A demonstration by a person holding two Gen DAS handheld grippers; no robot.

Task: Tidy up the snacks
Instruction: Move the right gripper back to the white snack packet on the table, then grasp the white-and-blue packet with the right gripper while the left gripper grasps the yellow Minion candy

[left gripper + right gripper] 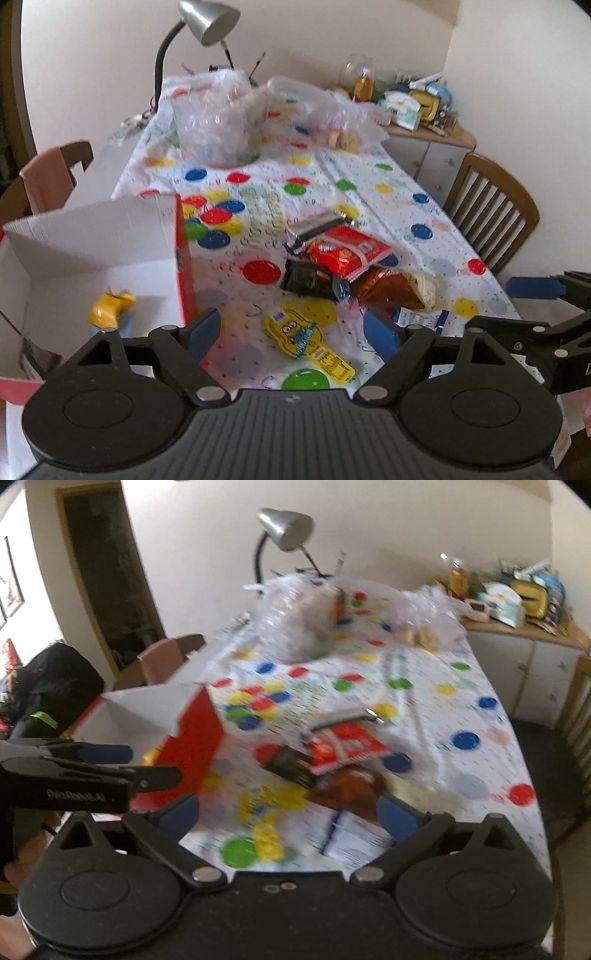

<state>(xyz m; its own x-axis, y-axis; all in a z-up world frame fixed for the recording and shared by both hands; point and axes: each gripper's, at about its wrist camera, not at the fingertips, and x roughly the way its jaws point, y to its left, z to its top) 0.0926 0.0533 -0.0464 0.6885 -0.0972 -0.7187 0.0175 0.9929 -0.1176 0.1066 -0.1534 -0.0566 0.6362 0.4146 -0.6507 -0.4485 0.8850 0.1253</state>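
My left gripper (293, 332) is open and empty, hanging over a yellow cartoon snack packet (299, 330) on the dotted tablecloth. To its left stands an open red-and-white cardboard box (92, 236) with a yellow wrapper (109, 308) inside. Ahead lies a pile: a red packet (347, 253), a black packet (308, 278), a copper bag (388, 288) and a silver-black bar (317, 225). My right gripper (289, 815) is open wide, empty, above a white-blue packet (358, 838) and the same red packet (343, 746). The box (195, 738) is on its left.
Clear plastic bags (210, 118) and a desk lamp (207, 18) fill the table's far end. Wooden chairs stand at the right (491, 214) and at the left (48, 177). A cluttered sideboard (428, 144) sits in the far right corner. A black bag (55, 686) lies at the left.
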